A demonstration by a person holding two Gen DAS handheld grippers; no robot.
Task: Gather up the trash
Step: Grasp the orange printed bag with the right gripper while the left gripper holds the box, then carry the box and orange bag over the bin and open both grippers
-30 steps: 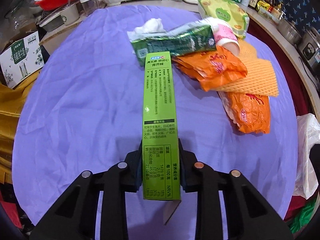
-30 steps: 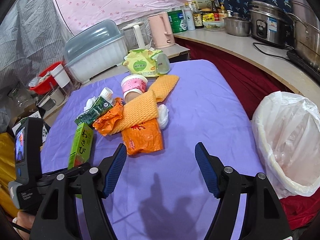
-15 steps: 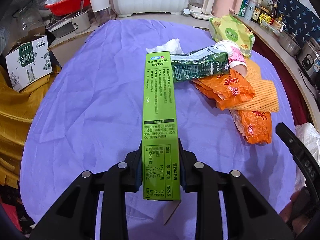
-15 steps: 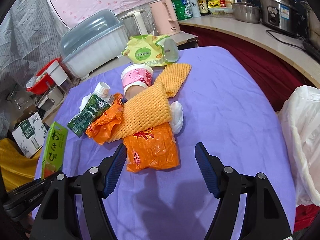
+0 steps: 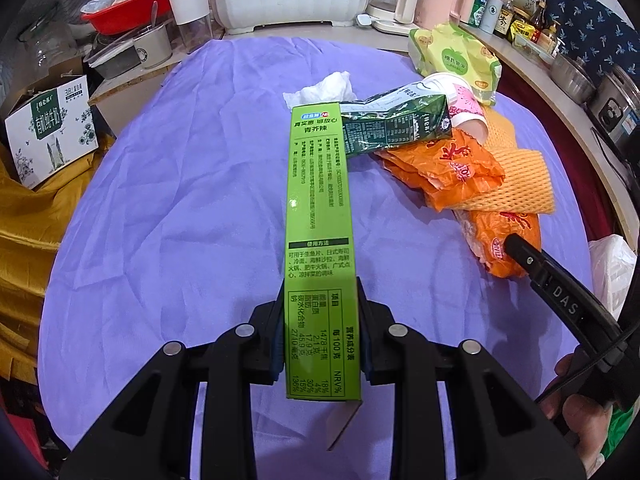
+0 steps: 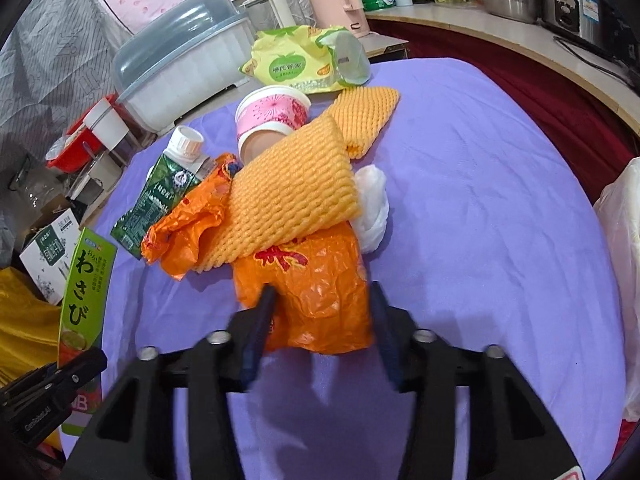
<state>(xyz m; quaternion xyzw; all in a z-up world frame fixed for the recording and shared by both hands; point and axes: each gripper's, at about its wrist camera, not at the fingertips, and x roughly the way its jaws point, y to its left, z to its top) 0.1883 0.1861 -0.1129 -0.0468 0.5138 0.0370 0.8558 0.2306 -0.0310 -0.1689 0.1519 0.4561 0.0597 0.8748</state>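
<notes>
Gripping a long, flat lime-green cardboard wasabi box [image 5: 320,248] near one end, the left gripper [image 5: 320,332] has its pads pressed on the two narrow sides, and the box juts forward above the purple tablecloth [image 5: 180,200], its long axis along the fingers. To the right, the right gripper [image 6: 320,320] straddles the near end of a crumpled orange plastic bag [image 6: 316,300] lying on the cloth. Its jaws have just been closing, with the bag between them; the left finger looks to be touching the plastic, while the right finger stands at the bag's edge, so I cannot tell whether the bag is pinched yet. The bag lies directly ahead of this gripper, its length running away from the fingers, and the right hand is clearly the nearer one. A ribbed orange foam fruit sleeve [image 6: 288,192] overlaps the bag's far end, so lifting may drag it along. Farther right, a white plastic bin liner [image 6: 620,240] hangs at the table edge, likely where the trash goes. Around the table, kitchen clutter crowds a counter.
</notes>
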